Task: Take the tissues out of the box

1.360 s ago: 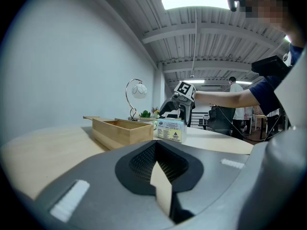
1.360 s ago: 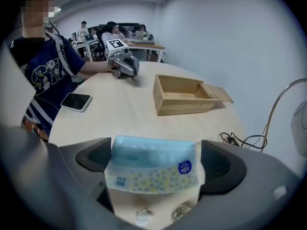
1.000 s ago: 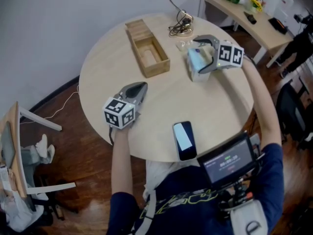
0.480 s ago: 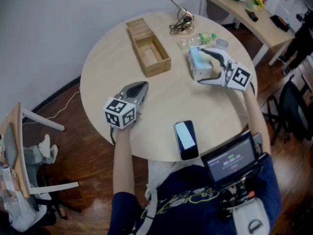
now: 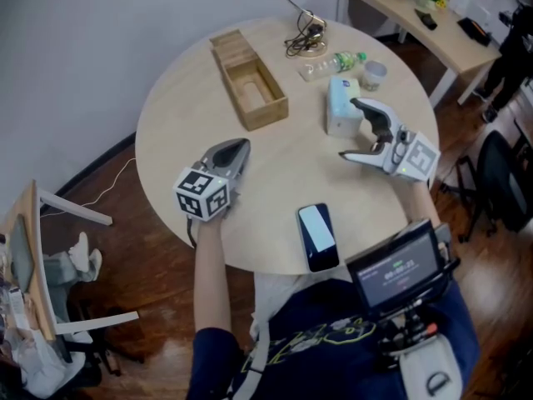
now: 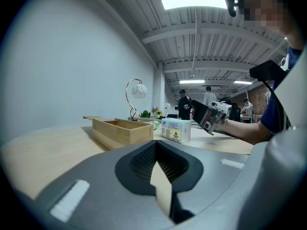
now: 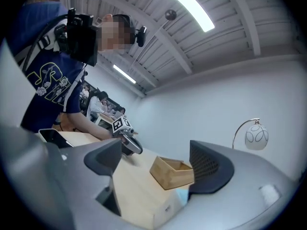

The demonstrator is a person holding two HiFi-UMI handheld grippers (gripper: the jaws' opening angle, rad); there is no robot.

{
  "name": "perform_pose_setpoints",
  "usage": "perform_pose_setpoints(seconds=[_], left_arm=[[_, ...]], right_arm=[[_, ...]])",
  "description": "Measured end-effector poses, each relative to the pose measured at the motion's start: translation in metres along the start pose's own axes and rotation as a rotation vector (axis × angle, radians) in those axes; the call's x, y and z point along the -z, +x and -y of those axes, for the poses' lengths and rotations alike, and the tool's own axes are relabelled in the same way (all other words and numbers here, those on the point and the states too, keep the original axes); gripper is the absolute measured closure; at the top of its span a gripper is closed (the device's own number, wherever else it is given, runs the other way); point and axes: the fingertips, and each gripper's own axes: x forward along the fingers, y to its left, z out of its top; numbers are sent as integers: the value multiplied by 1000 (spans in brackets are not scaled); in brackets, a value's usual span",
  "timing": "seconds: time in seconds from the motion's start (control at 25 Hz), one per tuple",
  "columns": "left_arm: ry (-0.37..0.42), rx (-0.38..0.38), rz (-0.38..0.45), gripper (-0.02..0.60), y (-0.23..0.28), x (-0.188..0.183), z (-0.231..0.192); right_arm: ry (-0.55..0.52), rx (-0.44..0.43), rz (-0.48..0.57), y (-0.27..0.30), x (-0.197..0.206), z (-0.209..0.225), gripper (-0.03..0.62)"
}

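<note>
Now, by one tissue box (image 5: pixel 341 108), right gripper (image 5: pixel 351 129) (apart, empty) has been closing; left gripper (image 5: pixel 239 149) together.

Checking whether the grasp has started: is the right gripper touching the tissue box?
Apart. The left gripper view shows the right gripper held off the table beside the tissue box, with background visible between them.

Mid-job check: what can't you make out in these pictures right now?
Slot of the tissue box: head view, too small to tell whether a tissue sticks up; left gripper view shows only the box's sides.
Label print: left gripper view, too small to read.
Chest screen: head view, text blurred.
</note>
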Motion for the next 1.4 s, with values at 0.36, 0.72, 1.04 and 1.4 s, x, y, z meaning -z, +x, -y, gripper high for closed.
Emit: perform_pose_setpoints(seconds=[0.36, 0.72, 1.04, 1.4], left_arm=[[1, 0, -1, 577, 0, 1, 0], [1, 1, 0, 577, -1, 0, 0], [4, 15, -2, 577, -1, 0, 2], [13, 74, -4, 577, 3, -1, 12]], right_arm=[[140, -104, -5, -3, 11, -48, 218], [347, -33, 57, -22, 25, -22, 370], [383, 63, 97, -34, 27, -3, 557], [448, -123, -122, 3, 54, -41, 592]])
